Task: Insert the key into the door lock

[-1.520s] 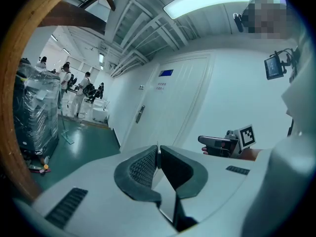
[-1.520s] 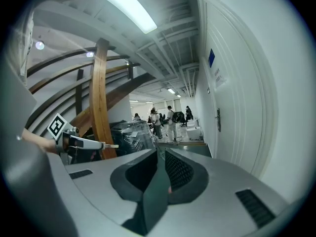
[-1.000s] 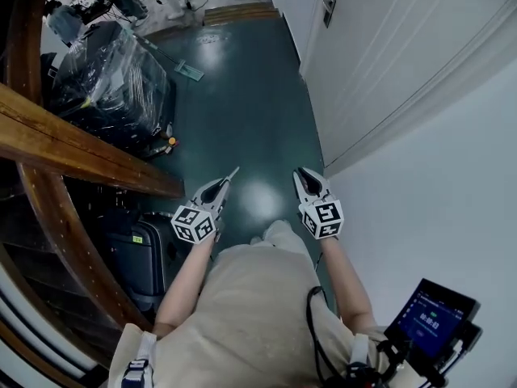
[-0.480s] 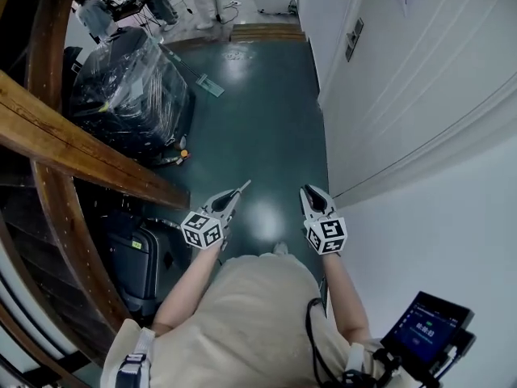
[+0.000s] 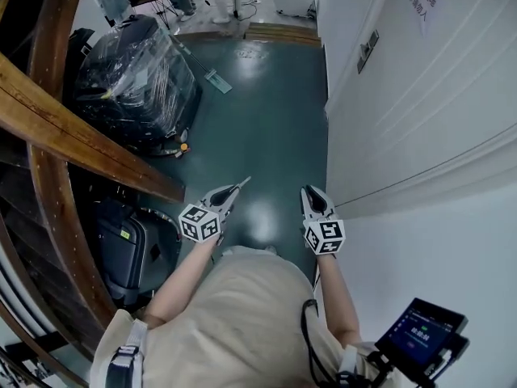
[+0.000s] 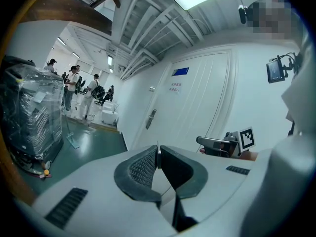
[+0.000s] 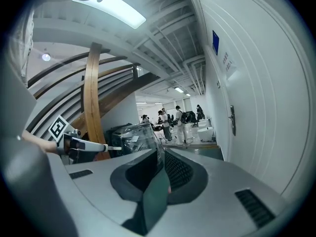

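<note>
Well short of the door lock, the left gripper is pinching what looks like the key, which needs levelling toward that lock, beside the closed, empty right gripper.

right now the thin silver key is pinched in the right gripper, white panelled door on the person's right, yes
No: the left gripper pinches the thin silver key, as the left gripper view shows; the right gripper is shut, empty. The white panelled door is on the person's right.
</note>
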`<action>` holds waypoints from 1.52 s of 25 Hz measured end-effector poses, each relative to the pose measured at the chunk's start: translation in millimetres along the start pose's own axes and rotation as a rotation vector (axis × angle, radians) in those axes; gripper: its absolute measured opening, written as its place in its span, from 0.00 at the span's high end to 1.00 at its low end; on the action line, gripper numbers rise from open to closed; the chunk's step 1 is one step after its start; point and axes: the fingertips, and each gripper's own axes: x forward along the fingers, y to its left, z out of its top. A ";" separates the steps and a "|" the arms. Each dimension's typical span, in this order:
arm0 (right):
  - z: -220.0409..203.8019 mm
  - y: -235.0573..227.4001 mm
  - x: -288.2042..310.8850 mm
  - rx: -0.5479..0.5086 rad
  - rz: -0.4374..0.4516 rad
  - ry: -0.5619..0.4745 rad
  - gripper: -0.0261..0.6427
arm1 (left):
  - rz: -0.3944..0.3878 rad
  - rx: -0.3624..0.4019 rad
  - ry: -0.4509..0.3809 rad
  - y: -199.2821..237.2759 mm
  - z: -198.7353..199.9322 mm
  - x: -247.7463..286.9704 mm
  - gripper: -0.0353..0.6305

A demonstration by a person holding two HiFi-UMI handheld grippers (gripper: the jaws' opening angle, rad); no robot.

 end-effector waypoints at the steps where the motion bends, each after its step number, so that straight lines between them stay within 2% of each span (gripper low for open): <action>1: -1.3 -1.4 1.3 -0.001 0.002 0.004 0.90 | 0.003 -0.004 -0.004 0.4 0.8 0.8 0.90; 9: -1.7 -1.2 29.1 0.011 0.018 0.034 0.90 | 0.012 -0.014 -0.006 18.2 13.6 6.7 0.90; 17: 27.0 -0.2 92.0 0.025 -0.011 0.013 0.90 | -0.011 -0.002 0.013 77.7 48.5 28.2 0.90; 22: 44.9 -3.7 134.8 0.009 -0.026 0.006 0.90 | -0.030 0.008 -0.004 113.4 79.6 46.7 0.90; 30: 52.6 -6.9 190.1 0.018 -0.063 -0.004 0.90 | -0.064 0.012 0.020 162.9 95.5 62.3 0.90; 38: 60.7 -15.9 225.2 0.006 -0.099 -0.022 0.90 | -0.055 0.023 0.019 211.6 109.8 71.0 0.90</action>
